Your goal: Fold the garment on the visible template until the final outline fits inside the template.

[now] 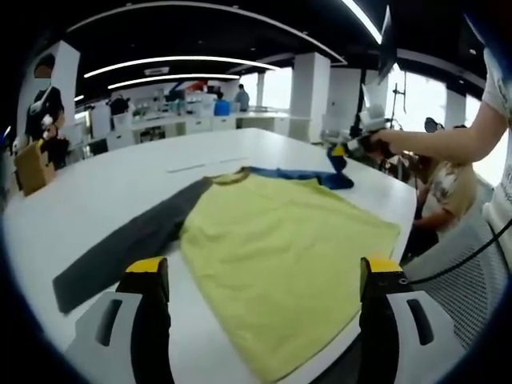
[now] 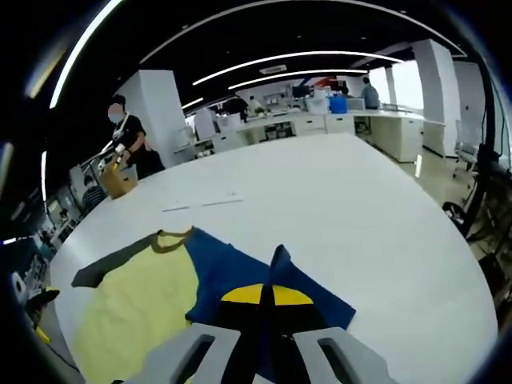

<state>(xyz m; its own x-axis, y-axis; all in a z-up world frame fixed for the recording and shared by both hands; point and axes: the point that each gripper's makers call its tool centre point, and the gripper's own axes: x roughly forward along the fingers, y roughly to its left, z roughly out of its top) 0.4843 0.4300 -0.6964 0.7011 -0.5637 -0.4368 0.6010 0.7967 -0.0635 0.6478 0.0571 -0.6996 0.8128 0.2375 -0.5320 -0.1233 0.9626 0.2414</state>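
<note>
A long-sleeved shirt lies flat on the white table (image 1: 104, 180). Its body (image 1: 280, 240) is yellow-green, one sleeve (image 1: 128, 248) is dark grey, the other sleeve (image 1: 300, 174) is blue. My left gripper (image 1: 264, 268) is open, its yellow-tipped jaws standing wide apart above the shirt's hem end. My right gripper (image 1: 340, 164), held by a person's hand, is shut on the blue sleeve's end. In the right gripper view the blue sleeve (image 2: 240, 268) rises pinched between the shut jaws (image 2: 266, 294), with the yellow-green body (image 2: 136, 312) to the left. Thin marks (image 2: 204, 204) lie on the table beyond the collar.
The table's near right edge (image 1: 400, 212) runs close to the shirt, with seated people (image 1: 440, 192) beyond it. A standing person (image 2: 128, 140) with a brown bag (image 2: 120, 182) is at the far side. Counters (image 2: 320, 124) line the back of the room.
</note>
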